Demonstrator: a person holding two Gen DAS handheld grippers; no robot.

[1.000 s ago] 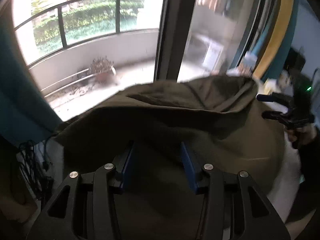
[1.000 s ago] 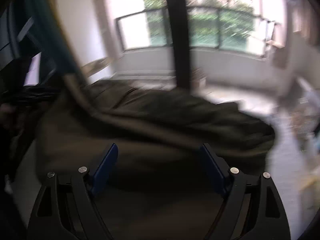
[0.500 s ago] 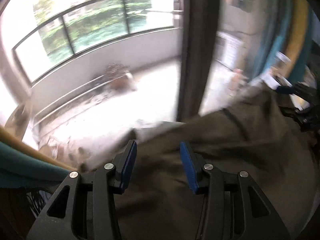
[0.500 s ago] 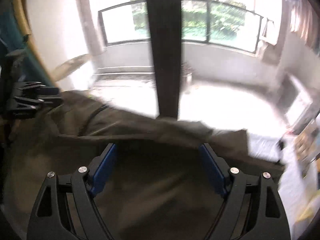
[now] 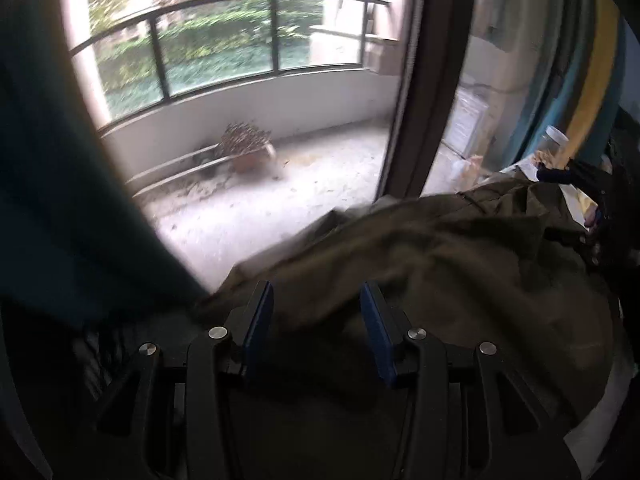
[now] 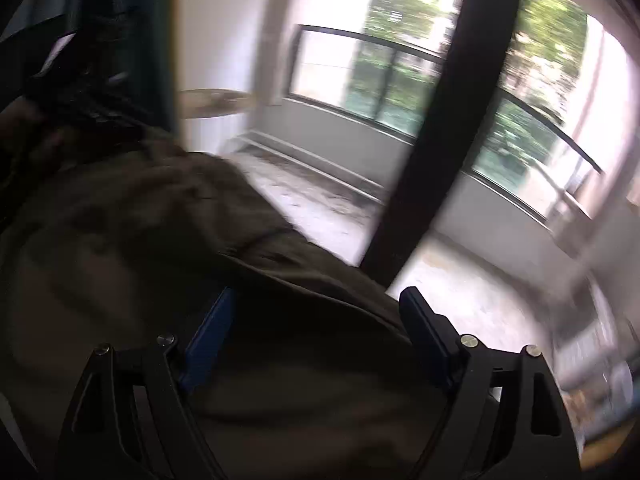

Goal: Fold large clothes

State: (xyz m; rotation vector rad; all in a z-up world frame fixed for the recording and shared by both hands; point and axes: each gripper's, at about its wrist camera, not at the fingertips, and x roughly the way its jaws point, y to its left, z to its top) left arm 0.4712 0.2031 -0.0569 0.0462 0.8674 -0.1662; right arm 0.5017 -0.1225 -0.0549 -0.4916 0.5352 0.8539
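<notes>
Your left tool [image 5: 316, 300] stood with its blue-padded black fingers [image 5: 259, 316] partway apart, a clear gap between them, tilted down over the olive-green fabric garment [image 5: 460, 256]. The cloth lay beneath and ahead of that gap; I could not tell whether the pads pressed on any of it, and no fold showed pinched between them.

Your right tool [image 6: 320, 308] had its fingers [image 6: 420, 320] spread wide, with the same olive garment [image 6: 160, 216] passing under and between them. The near part of the cloth was in deep shadow, so a grip could not be read there either, but the pads stood well apart with loose cloth running across the gap.

In the left wrist view the garment's long axis ran from the left tool, low in the middle, up and to the right, where its rumpled far end reached the other tool [image 5: 560, 174] at the right edge. In the right wrist view it ran the opposite way, from the right tool up and to the left, toward a dark blurred shape at the upper left corner. A hem or seam line crossed the cloth diagonally just ahead of the right tool's fingers. You had the garment bunched and wrinkled rather than flat.

Behind it stood a dark vertical window frame [image 5: 416, 92], with a grey balcony floor [image 5: 320, 176] and a black railing [image 5: 224, 36] beyond the glass. A dark teal curtain [image 5: 60, 184] filled the left side of the left wrist view. The right wrist view was blurred.
</notes>
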